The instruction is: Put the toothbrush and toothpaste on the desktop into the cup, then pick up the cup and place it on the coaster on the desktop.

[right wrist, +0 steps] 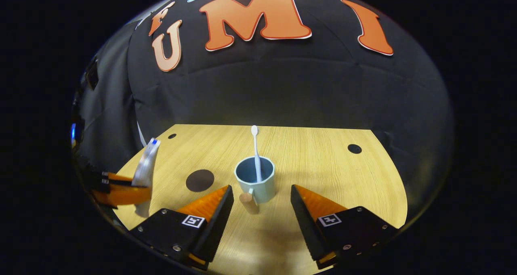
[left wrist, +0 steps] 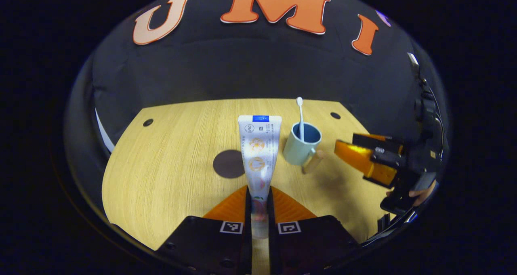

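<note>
Left gripper (left wrist: 258,196), frame bottom, clamps the upright toothpaste (left wrist: 258,150). Right gripper (right wrist: 261,198) jaws spread wide. Centre: toothbrush (right wrist: 255,152) stands in cup (right wrist: 258,186); dark disc, probably the coaster (right wrist: 200,180), lies left.

A pale wooden table (right wrist: 323,166) stands under soft light. Black cloth wall (right wrist: 282,89) rises behind it at twelve o'clock.

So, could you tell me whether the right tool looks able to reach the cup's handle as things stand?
Probably yes. The right tool is open, with the cup straight ahead and its handle facing the tool; the desktop between them looks bare.
</note>
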Tool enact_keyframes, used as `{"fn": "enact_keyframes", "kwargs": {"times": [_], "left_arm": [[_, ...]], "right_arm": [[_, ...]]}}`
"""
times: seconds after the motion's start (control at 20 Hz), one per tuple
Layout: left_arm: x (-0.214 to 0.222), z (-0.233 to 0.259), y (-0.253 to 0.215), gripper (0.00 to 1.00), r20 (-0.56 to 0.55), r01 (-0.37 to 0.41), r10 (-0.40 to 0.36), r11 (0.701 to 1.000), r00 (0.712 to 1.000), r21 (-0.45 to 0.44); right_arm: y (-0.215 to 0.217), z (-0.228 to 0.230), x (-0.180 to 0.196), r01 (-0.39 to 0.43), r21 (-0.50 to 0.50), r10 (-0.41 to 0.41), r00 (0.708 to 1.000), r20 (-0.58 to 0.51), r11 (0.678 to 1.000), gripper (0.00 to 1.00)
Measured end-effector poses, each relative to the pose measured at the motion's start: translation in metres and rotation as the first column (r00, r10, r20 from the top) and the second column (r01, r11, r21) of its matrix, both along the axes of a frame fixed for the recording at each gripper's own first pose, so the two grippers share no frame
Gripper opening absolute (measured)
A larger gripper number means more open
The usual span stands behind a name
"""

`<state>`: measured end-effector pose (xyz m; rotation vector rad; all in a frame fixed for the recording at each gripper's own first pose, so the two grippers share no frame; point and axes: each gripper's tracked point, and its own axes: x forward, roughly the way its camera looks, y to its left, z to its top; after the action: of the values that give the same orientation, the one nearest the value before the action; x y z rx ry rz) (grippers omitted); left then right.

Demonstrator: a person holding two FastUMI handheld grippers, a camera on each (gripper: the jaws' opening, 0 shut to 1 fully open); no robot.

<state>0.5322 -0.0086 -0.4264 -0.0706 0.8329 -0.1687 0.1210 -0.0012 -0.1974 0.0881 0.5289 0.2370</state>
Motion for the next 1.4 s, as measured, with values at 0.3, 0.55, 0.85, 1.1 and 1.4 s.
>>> {"fn": "enact_keyframes", "kwargs": {"times": [0.3, 0.55, 0.85, 1.1, 1.4], "left_arm": [[0.079, 0.03, -0.054, 0.16, 0.242, 0.062, -0.054, 0.998, 0.969, -0.024], [0.126, 0.058, -0.1, 0.16, 0.438, 0.106, -0.068, 0.992, 0.897, -0.062], [0.161, 0.052, -0.126, 0.16, 0.508, 0.068, -0.004, 0.992, 0.861, -0.108], [0.176, 0.025, -0.131, 0.16, 0.535, 0.003, 0.043, 0.996, 0.844, -0.085], [0.173, -0.008, -0.139, 0.16, 0.546, -0.016, 0.031, 0.999, 0.837, -0.032]], "right_arm": [[-0.03, -0.01, -0.05, 0.075, 0.028, -0.073, 0.995, -0.073, 0.997, 0.92], [-0.055, -0.01, -0.075, 0.139, 0.025, -0.135, 0.985, -0.106, 0.99, 0.92], [-0.064, -0.004, -0.087, 0.148, 0.023, -0.144, 0.984, -0.108, 0.989, 0.93], [-0.066, -0.01, -0.089, 0.131, 0.033, -0.126, 0.983, -0.135, 0.991, 0.93], [-0.07, -0.023, -0.092, 0.099, 0.007, -0.096, 0.98, -0.176, 0.995, 0.93]]}}
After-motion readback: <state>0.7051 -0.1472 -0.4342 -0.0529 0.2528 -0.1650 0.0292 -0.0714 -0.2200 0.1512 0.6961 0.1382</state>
